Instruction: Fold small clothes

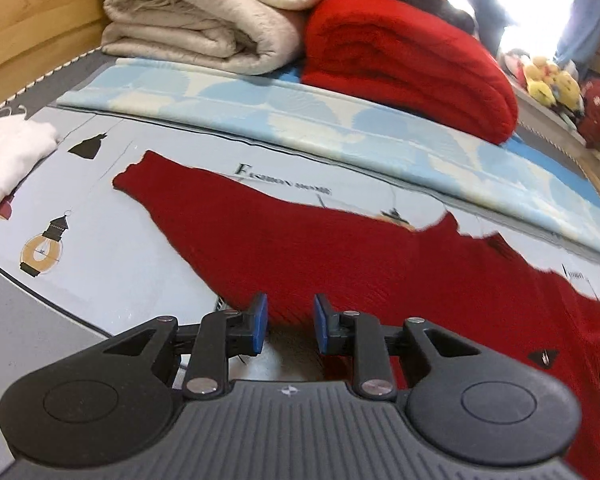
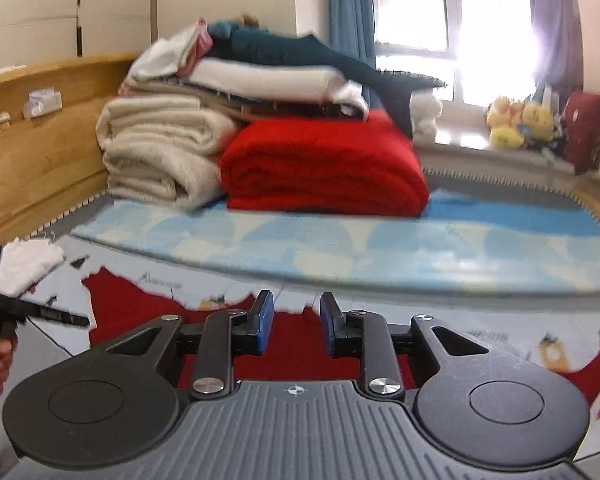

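Red sweater point(image 1: 340, 252) flat before both parted, empty jaws; stacked blankets point(image 2: 260, 152) behind; perhaps white garment point(image 1: 8, 160) leftward

Left wrist view: low, close over the red sweater point(image 1: 340, 248), facing the bed's far side. Right wrist view: similarly low, more level, facing headboard point(image 2: 32, 148) and window point(image 2: 452, 28). Both share sweater, cream blanket point(image 1: 204, 16), red blanket point(image 2: 324, 164), blue mat point(image 1: 340, 120).
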Available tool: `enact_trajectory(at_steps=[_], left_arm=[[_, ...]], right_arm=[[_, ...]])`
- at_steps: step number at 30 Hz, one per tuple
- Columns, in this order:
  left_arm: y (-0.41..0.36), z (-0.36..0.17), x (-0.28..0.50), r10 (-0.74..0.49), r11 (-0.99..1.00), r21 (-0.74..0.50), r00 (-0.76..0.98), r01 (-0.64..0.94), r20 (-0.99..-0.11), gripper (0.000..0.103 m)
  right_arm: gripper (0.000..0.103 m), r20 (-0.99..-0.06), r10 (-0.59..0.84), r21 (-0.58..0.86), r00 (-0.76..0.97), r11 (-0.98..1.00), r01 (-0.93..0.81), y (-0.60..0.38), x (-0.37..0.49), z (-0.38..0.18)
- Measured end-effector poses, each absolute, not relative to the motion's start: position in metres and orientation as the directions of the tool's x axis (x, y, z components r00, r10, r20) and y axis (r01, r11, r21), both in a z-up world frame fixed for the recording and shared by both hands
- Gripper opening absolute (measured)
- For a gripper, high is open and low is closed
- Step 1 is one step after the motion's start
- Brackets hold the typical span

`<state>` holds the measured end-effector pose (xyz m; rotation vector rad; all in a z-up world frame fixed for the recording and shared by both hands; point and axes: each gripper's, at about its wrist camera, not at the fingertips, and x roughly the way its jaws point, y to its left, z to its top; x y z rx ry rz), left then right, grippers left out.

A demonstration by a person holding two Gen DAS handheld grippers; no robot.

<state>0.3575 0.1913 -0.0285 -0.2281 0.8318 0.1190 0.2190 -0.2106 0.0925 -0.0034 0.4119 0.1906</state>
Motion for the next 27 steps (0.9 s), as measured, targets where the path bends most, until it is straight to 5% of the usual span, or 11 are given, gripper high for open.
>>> enact_trajectory(at_steps=[11, 19, 20, 23, 27], left_arm=[[0.258, -0.076, 0.406, 0.090, 0.861, -0.260, 0.633, -0.438, -0.769, 0.068], [0.272, -0.106, 0.425, 0.021, 0.804, -0.354, 0.617, -0.478, -0.786, 0.068], [0.270, -0.106, 0.426, 0.019, 0.811, -0.351, 0.620, -0.469, -0.784, 0.065], [0.261, -0.105, 0.428, -0.004, 0.844, -0.340, 0.628, -0.416, -0.778, 0.014], [0.249, -0.082, 0.423, 0.057, 0.872, -0.284, 0.659, -0.399, -0.750, 0.012]], right_arm=[[0.027, -0.441, 0.163, -0.003, 0.882, 0.983, -0.183, -0.197, 0.251, 0.067], [0.027, -0.467, 0.139, -0.017, 0.873, 0.986, -0.166, -0.202, 0.261, 0.059], [0.027, -0.470, 0.138, -0.014, 0.872, 0.987, -0.163, -0.203, 0.262, 0.058], [0.027, -0.472, 0.138, -0.013, 0.871, 0.986, -0.164, -0.202, 0.263, 0.057], [0.027, -0.469, 0.140, -0.020, 0.872, 0.985, -0.169, -0.202, 0.262, 0.057]])
